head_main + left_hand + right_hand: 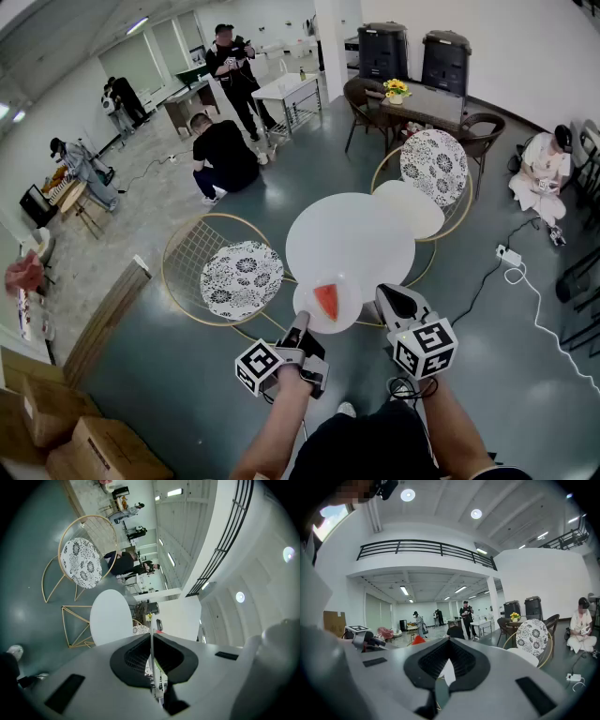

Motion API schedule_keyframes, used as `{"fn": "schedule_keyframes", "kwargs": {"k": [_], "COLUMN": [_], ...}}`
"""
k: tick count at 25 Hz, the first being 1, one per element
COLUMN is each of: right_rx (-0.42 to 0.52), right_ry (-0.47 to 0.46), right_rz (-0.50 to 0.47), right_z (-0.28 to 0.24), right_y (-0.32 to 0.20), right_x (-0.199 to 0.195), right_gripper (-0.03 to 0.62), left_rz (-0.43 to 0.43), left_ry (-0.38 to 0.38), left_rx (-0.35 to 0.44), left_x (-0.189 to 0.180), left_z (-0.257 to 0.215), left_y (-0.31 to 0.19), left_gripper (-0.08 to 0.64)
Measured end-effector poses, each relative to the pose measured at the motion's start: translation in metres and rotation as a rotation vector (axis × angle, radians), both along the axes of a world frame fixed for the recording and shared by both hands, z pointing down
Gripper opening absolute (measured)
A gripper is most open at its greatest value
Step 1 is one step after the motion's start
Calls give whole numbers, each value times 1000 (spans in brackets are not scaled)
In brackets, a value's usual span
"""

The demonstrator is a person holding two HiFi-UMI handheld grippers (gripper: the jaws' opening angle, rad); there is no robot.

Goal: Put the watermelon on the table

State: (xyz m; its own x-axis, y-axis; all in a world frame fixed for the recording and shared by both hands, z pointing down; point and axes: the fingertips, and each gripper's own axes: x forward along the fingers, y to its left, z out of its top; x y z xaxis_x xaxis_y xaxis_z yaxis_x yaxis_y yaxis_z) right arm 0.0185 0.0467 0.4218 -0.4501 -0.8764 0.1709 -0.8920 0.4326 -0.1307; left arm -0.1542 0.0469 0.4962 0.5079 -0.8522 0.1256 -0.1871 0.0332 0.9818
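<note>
1. Currently the watermelon [326, 300] is a red wedge lying on a small white plate [348, 302]. In the head view the plate overlaps the near rim of the round white table [356, 234]. I cannot tell whether it already rests on the tabletop or hangs just above it.
2. My left gripper [298, 325] has its jaws clamped on the plate's near edge. In the left gripper view the plate [151, 654] shows edge-on as a thin white line pinched between the dark pads, with a sliver of red just past the tips.
3. My right gripper [382, 292] sits just beside the plate's right side, apart from it. In the right gripper view its jaws are closed together with nothing between them.
4. The relation that matters: the wedge lies straight ahead of the left fingers, its long axis running from me toward the table centre, with the narrow point nearest me. The left arm carries the load, so I judge the next move to be a short push forward and a level set-down.
5. I can read no brand, label or writing. The marker cubes [258, 366] carry only black-and-white square patterns
</note>
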Motion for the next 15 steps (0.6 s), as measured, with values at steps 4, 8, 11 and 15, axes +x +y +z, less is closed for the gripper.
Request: {"fn": "schedule_keyframes", "kwargs": {"k": [4,8,11,15], "right_rx": [5,16,18,22], "right_ry": [-2,-20,-12,-4], "right_rz": [2,-2,3,19], "right_z": [1,-1,-3,-6], "right_y": [2,2,1,1], "right_x": [-1,-5,-7,-11], "right_gripper": [5,5,5,5], "left_rz": [4,8,16,32], "left_ry": [4,11,17,21], "left_rx": [2,0,1,6], "left_x": [0,-1,-3,-8], "left_z": [0,1,2,2], "left_y": [2,0,-1,-2], "left_gripper": [16,17,17,16]}}
